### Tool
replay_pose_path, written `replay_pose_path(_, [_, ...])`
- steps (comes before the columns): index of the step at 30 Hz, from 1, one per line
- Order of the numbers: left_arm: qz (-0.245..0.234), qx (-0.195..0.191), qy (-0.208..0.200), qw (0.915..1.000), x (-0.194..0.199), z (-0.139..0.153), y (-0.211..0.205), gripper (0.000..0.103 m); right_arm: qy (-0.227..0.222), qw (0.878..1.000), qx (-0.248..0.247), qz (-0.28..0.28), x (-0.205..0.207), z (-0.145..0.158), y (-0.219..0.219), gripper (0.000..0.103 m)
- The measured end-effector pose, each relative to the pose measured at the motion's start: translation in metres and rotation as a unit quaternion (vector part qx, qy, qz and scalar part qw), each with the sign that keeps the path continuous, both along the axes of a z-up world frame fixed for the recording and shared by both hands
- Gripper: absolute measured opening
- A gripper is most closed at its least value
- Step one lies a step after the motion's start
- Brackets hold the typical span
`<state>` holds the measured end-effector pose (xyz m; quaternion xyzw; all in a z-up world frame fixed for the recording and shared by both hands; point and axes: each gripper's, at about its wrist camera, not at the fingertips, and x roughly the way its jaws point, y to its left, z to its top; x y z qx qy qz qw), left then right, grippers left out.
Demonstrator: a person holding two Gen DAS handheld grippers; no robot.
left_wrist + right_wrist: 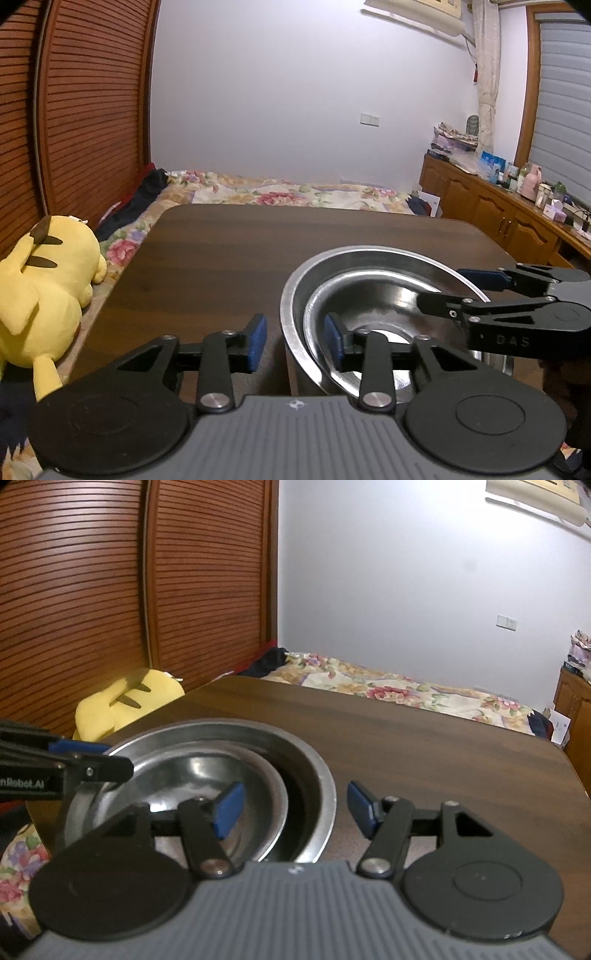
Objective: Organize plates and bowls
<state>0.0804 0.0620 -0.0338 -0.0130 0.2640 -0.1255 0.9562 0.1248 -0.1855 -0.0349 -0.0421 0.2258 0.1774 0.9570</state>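
Observation:
A large steel bowl stands on the dark wooden table with a smaller steel bowl nested inside it. My left gripper is open, its jaws straddling the large bowl's left rim without touching it. My right gripper is open and straddles the right rim of the large bowl; its left finger hangs over the inner bowl. Each gripper shows in the other's view, the right one and the left one.
A yellow plush toy lies beside the table's left edge on a floral bedspread. Louvred wooden doors stand at left. A cluttered wooden cabinet runs along the right wall. The table's far half is bare wood.

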Motion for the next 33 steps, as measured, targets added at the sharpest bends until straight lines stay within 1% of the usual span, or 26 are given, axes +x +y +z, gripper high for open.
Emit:
replay_pose_path(1, [0.001,0.001,-0.002,1.0,0.0,0.001,0.0,0.048,0.0,1.0,0.002,-0.001,-0.001,0.0,-0.001,0.063])
replay_pose_path(8, [0.004,0.011,-0.013,0.9999,-0.003,0.01,-0.004,0.061,-0.009,1.0,0.021,-0.013,-0.01,0.009,-0.013,0.063])
replay_pose_path(11, [0.004,0.013,-0.018,0.9997,-0.005,0.015,-0.008,0.069,-0.014,0.999,0.03,-0.022,-0.015,0.015,-0.02,0.065])
replay_pose_path(13, [0.003,0.016,-0.025,0.9996,-0.007,0.019,-0.011,0.076,-0.017,0.999,0.036,-0.028,-0.02,0.019,-0.025,0.066])
replay_pose_path(14, [0.002,0.018,-0.028,0.9995,-0.009,0.021,-0.013,0.078,-0.018,0.999,0.038,-0.03,-0.022,0.021,-0.027,0.066])
replay_pose_path(16, [0.001,0.017,-0.032,0.9993,-0.01,0.024,-0.015,0.086,-0.021,0.998,0.04,-0.035,-0.026,0.025,-0.03,0.07])
replay_pose_path(17, [0.002,0.017,-0.035,0.9993,-0.011,0.026,-0.017,0.087,-0.024,0.998,0.042,-0.04,-0.029,0.028,-0.033,0.072])
replay_pose_path(19, [0.003,0.016,-0.04,0.9991,-0.014,0.031,-0.02,0.094,-0.029,0.997,0.046,-0.049,-0.034,0.032,-0.038,0.08])
replay_pose_path(20, [0.005,0.016,-0.043,0.999,-0.017,0.033,-0.023,0.095,-0.031,0.997,0.048,-0.053,-0.036,0.033,-0.04,0.081])
replay_pose_path(22, [0.006,0.016,-0.048,0.9987,-0.021,0.035,-0.027,0.102,-0.035,0.996,0.048,-0.06,-0.041,0.035,-0.044,0.087])
replay_pose_path(23, [0.007,0.018,-0.05,0.9986,-0.023,0.037,-0.03,0.103,-0.037,0.996,0.048,-0.064,-0.043,0.036,-0.045,0.089])
replay_pose_path(26, [0.011,0.025,-0.056,0.998,-0.032,0.042,-0.038,0.103,-0.042,0.995,0.047,-0.076,-0.052,0.037,-0.049,0.098])
replay_pose_path(27, [0.012,0.027,-0.056,0.998,-0.033,0.043,-0.04,0.103,-0.043,0.995,0.047,-0.078,-0.054,0.038,-0.05,0.102])
replay_pose_path(29, [0.013,0.022,-0.062,0.9977,-0.037,0.045,-0.041,0.103,-0.048,0.994,0.049,-0.084,-0.058,0.04,-0.053,0.103])
replay_pose_path(33, [0.01,0.025,-0.057,0.998,-0.038,0.046,-0.045,0.103,-0.054,0.992,0.038,-0.104,-0.061,0.043,-0.057,0.103])
